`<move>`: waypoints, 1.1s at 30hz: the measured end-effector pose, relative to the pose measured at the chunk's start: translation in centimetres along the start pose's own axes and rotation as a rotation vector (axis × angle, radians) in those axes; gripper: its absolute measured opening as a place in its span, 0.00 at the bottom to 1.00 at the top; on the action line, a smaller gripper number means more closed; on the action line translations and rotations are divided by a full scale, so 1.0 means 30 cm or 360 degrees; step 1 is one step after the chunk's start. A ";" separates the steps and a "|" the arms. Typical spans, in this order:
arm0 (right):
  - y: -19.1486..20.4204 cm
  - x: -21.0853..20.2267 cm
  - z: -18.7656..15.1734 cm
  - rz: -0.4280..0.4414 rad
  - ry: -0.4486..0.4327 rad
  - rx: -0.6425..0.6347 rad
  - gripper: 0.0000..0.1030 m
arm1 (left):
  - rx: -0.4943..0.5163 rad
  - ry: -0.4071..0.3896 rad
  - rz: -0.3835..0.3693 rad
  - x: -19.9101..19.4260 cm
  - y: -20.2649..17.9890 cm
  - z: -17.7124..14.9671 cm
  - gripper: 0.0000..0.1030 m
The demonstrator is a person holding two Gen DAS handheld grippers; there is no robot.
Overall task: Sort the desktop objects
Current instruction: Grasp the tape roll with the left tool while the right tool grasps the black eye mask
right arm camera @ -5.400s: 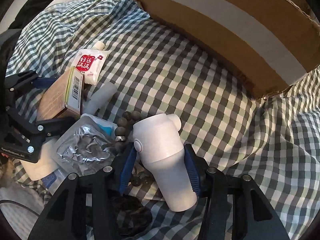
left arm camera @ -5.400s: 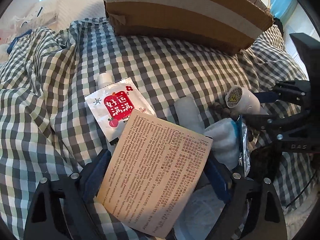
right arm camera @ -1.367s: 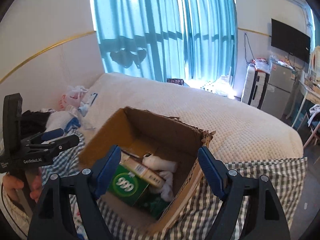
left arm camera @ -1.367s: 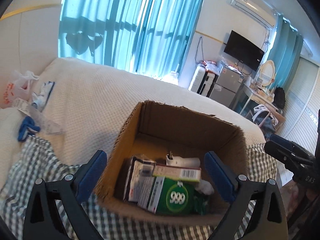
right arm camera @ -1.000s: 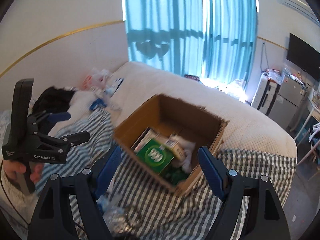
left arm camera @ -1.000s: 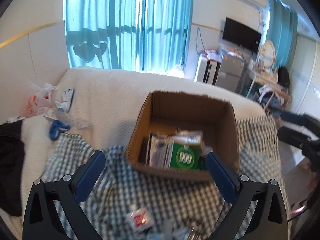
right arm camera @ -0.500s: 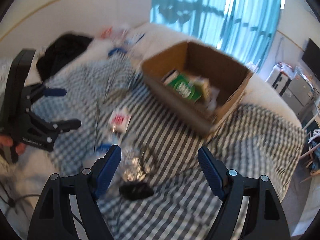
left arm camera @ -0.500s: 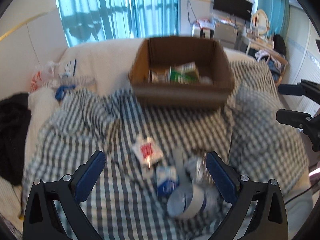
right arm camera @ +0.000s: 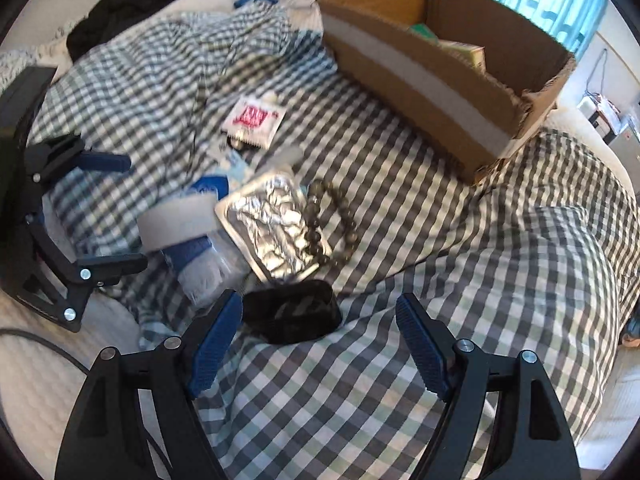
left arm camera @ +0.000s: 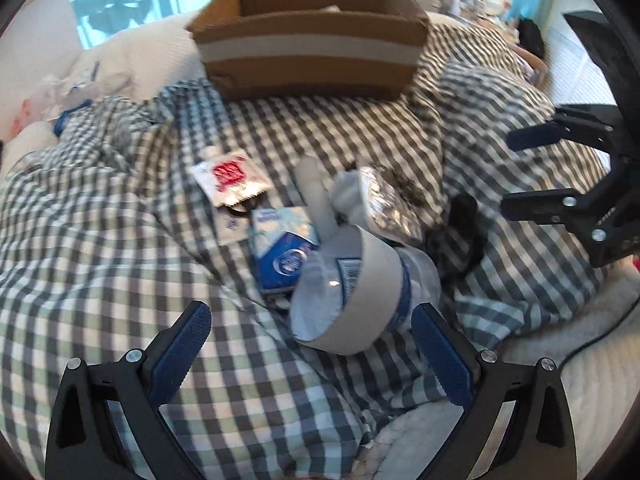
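Observation:
A pile of small objects lies on the checked cloth (left arm camera: 100,240): a white tape roll (left arm camera: 352,292), a blue and white packet (left arm camera: 284,248), a red and white sachet (left arm camera: 230,178), a foil blister pack (right arm camera: 274,224), a bead bracelet (right arm camera: 332,216) and a black pouch (right arm camera: 294,316). My left gripper (left arm camera: 312,348) is open and empty just in front of the tape roll. My right gripper (right arm camera: 320,344) is open and empty above the black pouch. The cardboard box (left arm camera: 308,40) holding several packages stands behind the pile.
The bed's white cover (left arm camera: 580,360) shows at the right and front edges. Black clothing (right arm camera: 128,0) and white bags (left arm camera: 60,88) lie at the far left. The right gripper also shows in the left wrist view (left arm camera: 560,168).
Both grippers let go of their objects into the box, pulled back from it and came down low over the pile on the cloth. Both stay open.

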State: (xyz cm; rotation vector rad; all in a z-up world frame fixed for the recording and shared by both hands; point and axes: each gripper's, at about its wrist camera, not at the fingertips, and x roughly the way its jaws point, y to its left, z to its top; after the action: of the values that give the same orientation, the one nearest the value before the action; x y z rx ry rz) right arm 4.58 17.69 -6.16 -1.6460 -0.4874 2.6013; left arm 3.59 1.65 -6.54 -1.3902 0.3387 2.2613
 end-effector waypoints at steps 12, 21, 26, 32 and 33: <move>0.120 0.148 0.005 0.0000 0.0209 -0.0241 0.77 | 0.0117 0.0153 -0.0106 0.095 -0.020 -0.018 0.71; 0.124 0.227 0.006 -0.0092 0.0258 -0.0312 0.81 | 0.0138 0.0119 -0.0241 0.083 -0.027 -0.017 0.40; 0.114 0.244 0.006 -0.0098 0.0265 -0.0300 0.74 | 0.0048 0.0082 -0.0284 0.065 0.008 -0.007 0.33; 0.087 0.201 0.001 -0.0080 0.0196 -0.0265 0.74 | -0.0030 0.0040 -0.0266 0.040 0.043 0.004 0.29; 0.080 0.189 0.002 -0.0085 0.0179 -0.0257 0.74 | -0.0035 0.0037 -0.0256 0.034 0.048 0.008 0.28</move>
State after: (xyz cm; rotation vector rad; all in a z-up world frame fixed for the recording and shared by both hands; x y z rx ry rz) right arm 2.36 16.43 -11.76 -1.7868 -0.7421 2.4730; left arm 2.29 0.77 -7.38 -1.4033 0.2020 2.1256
